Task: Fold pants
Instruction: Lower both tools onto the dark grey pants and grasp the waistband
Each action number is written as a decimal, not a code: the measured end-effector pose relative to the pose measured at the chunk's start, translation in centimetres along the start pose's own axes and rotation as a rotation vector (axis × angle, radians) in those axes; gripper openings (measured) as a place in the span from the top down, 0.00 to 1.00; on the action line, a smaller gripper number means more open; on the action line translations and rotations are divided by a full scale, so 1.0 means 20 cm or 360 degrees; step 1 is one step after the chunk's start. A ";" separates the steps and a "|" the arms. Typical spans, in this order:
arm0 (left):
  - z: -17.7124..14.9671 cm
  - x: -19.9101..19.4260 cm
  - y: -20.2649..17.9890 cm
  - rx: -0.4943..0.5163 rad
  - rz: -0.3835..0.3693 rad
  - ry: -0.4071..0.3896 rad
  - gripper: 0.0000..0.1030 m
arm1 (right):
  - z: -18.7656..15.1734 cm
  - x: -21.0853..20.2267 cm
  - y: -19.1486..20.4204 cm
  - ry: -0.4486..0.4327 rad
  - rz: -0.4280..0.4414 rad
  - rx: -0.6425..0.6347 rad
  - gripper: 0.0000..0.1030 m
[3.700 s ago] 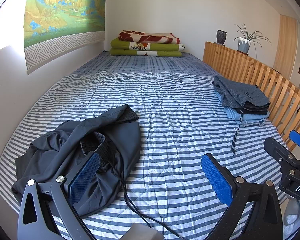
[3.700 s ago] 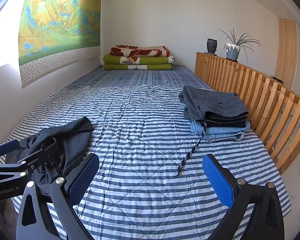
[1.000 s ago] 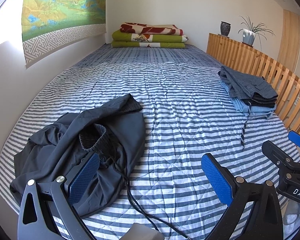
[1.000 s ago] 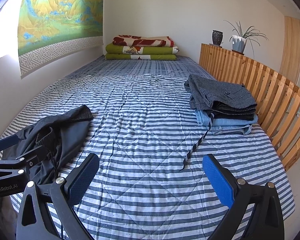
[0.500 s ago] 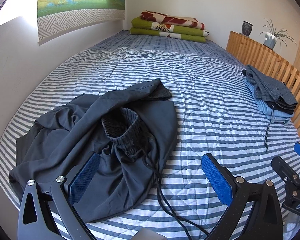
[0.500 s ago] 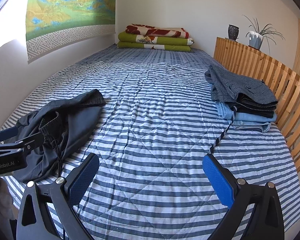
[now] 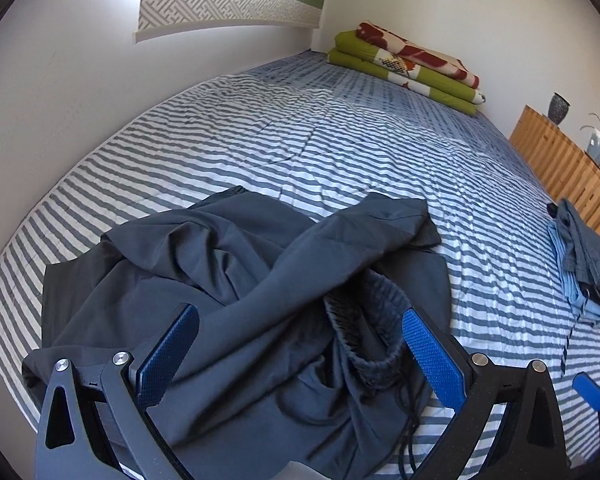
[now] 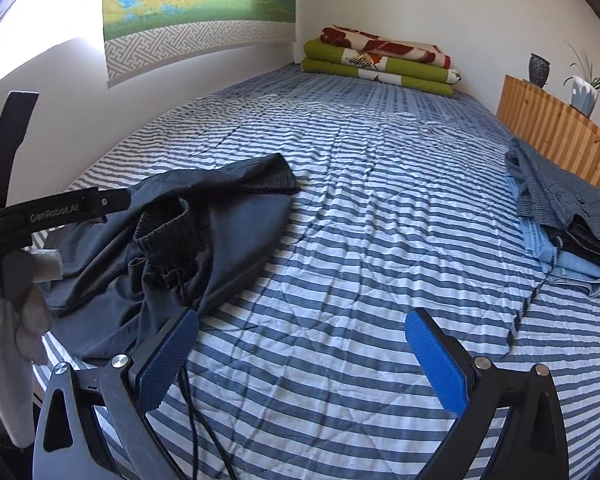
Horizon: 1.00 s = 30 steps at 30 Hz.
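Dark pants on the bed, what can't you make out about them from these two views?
- Pants, left wrist view: near edge cut off behind the open left tool.
- Right wrist view: left part hidden by the left tool's body.
- Legs: bunched, ends untraceable.
- Drawstring: runs out of frame.

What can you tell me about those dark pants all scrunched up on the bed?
The pants are dark grey, of thin, smooth-looking cloth, lying crumpled in a heap near the bed's front left corner. The ribbed elastic waistband stands open, with a dark drawstring trailing toward the edge. One ribbed cuff points up the bed. The open left gripper hovers right over them; whether it touches them is unclear. They are not folded yet.
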<state>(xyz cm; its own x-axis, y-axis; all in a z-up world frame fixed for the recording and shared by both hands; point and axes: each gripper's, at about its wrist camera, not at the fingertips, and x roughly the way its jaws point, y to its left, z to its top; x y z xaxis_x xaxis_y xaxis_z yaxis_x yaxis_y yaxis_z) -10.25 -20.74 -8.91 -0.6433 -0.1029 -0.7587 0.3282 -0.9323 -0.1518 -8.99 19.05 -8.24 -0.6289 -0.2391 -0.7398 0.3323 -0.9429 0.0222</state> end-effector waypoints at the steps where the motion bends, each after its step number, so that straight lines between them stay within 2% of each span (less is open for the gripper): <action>1: 0.02 0.02 0.04 -0.0031 0.0004 0.0005 0.00 | 0.02 0.03 0.03 0.0018 0.0026 -0.0015 0.02; 4: 0.05 0.10 0.14 -0.0103 0.0003 0.0034 0.00 | 0.08 0.11 0.14 0.0064 0.0093 -0.0063 0.06; 6: 0.05 0.13 0.18 -0.0110 0.0017 0.0040 0.00 | 0.12 0.18 0.21 0.0102 0.0135 -0.0085 0.14; 8: 0.06 0.15 0.22 -0.0112 0.0013 0.0053 0.01 | 0.17 0.24 0.27 0.0135 0.0180 -0.0093 0.17; 16: 0.09 0.21 0.29 -0.0123 -0.0004 0.0089 0.05 | 0.24 0.45 0.52 0.0234 0.0278 -0.0179 0.17; 21: 0.08 0.26 0.29 -0.0102 -0.0019 0.0141 0.15 | 0.26 0.55 0.63 0.0264 0.0217 -0.0276 0.17; 23: 0.07 0.29 0.28 -0.0102 -0.0046 0.0190 0.24 | 0.27 0.60 0.64 0.0266 0.0175 -0.0307 0.18; 24: 0.06 0.31 0.28 -0.0103 -0.0070 0.0220 0.28 | 0.27 0.61 0.64 0.0263 0.0159 -0.0312 0.30; 25: 0.05 0.32 0.26 -0.0103 -0.0094 0.0244 0.36 | 0.27 0.62 0.63 0.0276 0.0159 -0.0316 0.40; 26: 0.04 0.33 0.25 -0.0107 -0.0120 0.0253 0.46 | 0.27 0.63 0.62 0.0308 0.0159 -0.0317 0.64; 27: 0.03 0.33 0.23 -0.0104 -0.0136 0.0255 0.51 | 0.27 0.63 0.60 0.0327 0.0145 -0.0304 0.79; 29: 0.03 0.32 0.17 -0.0044 -0.0139 0.0238 0.64 | 0.28 0.60 0.54 0.0310 0.0132 -0.0243 0.88; 30: 0.03 0.31 0.14 -0.0010 -0.0117 0.0219 0.67 | 0.28 0.58 0.49 0.0293 0.0125 -0.0209 0.89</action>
<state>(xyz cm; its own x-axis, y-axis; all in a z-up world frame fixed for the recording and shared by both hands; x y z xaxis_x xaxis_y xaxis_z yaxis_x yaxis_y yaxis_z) -13.75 -24.23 -13.77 -0.5652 0.0144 -0.8248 0.2883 -0.9334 -0.2139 -16.94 5.67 -12.85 -0.4628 -0.2527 -0.8497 0.4710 -0.8821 0.0058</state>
